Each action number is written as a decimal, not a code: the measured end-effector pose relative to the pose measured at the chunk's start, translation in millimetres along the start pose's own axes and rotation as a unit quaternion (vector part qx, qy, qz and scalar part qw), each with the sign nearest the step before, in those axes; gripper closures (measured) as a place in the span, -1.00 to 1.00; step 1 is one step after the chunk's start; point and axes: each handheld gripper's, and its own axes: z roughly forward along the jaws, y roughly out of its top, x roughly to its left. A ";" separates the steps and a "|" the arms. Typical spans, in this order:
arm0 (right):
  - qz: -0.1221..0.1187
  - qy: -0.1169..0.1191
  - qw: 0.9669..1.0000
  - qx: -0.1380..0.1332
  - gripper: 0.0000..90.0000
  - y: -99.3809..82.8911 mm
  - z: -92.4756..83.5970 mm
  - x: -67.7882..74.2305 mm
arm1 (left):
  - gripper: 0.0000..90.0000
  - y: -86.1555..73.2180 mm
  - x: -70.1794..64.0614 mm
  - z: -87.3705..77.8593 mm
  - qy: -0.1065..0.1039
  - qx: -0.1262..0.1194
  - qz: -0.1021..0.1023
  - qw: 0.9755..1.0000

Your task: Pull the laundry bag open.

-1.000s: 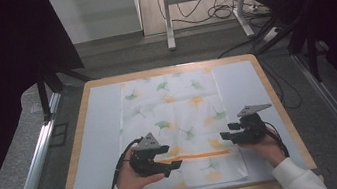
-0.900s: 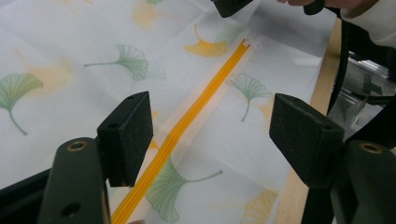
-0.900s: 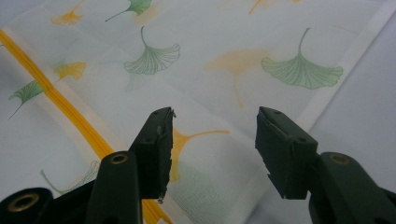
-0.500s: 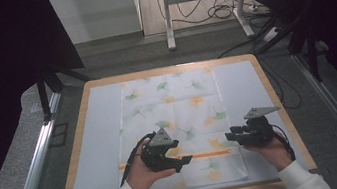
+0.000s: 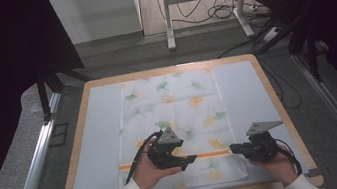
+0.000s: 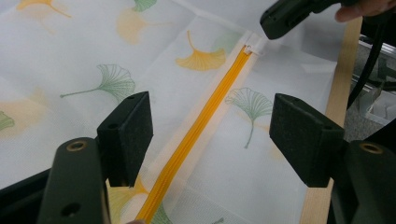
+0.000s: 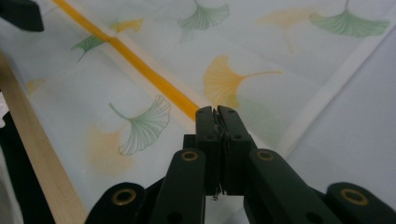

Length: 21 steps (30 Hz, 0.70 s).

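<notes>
Near the table's (image 5: 280, 108) front edge, the right gripper (image 5: 232, 148) is pinching the zipper pull (image 6: 251, 48) of a leaf-print bag (image 5: 178, 108), its jaws having just closed, while the left gripper (image 5: 191, 160) is hovering spread wide over the orange zipper (image 6: 205, 121).

Overall light: even, soft, table (image 5: 87, 137) bright, room edges near black
Shadows: faint, under hands
Glare: none on cloth (image 5: 173, 109)
High view: slightly soft, low detail
Gripper views: near jaws blurred, cloth sharper; right gripper view dimmer at the bottom

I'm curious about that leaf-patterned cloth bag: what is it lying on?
The cloth bag lies flat on a pale sheet covering the wooden-rimmed table. What is inside the bag stays hidden by its fabric.
</notes>
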 end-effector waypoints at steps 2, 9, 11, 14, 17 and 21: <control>-0.003 0.004 1.000 0.004 0.98 -1.0 0.7 2.2 | -0.33 0.4 0.8 1.3 0.002 0.004 0.002 1.000; -0.020 0.008 0.999 0.035 0.98 -13.7 4.4 15.8 | -0.25 6.9 -2.8 11.8 -0.011 0.005 -0.007 1.000; -0.024 0.009 0.999 0.043 0.98 -18.3 5.3 19.4 | -0.22 12.2 -7.7 18.6 -0.013 0.009 -0.005 1.000; -0.032 0.005 0.998 0.050 0.98 -21.1 4.3 22.7 | -0.17 18.2 -13.2 27.4 -0.020 0.011 -0.002 1.000; -0.035 -0.001 0.998 0.050 0.98 -23.1 2.5 23.3 | -0.14 22.6 -18.2 36.9 -0.025 0.019 0.005 0.999; -0.030 -0.012 0.998 0.046 0.98 -22.4 -0.6 17.6 | -0.13 23.0 -21.6 42.4 -0.027 0.026 0.013 0.999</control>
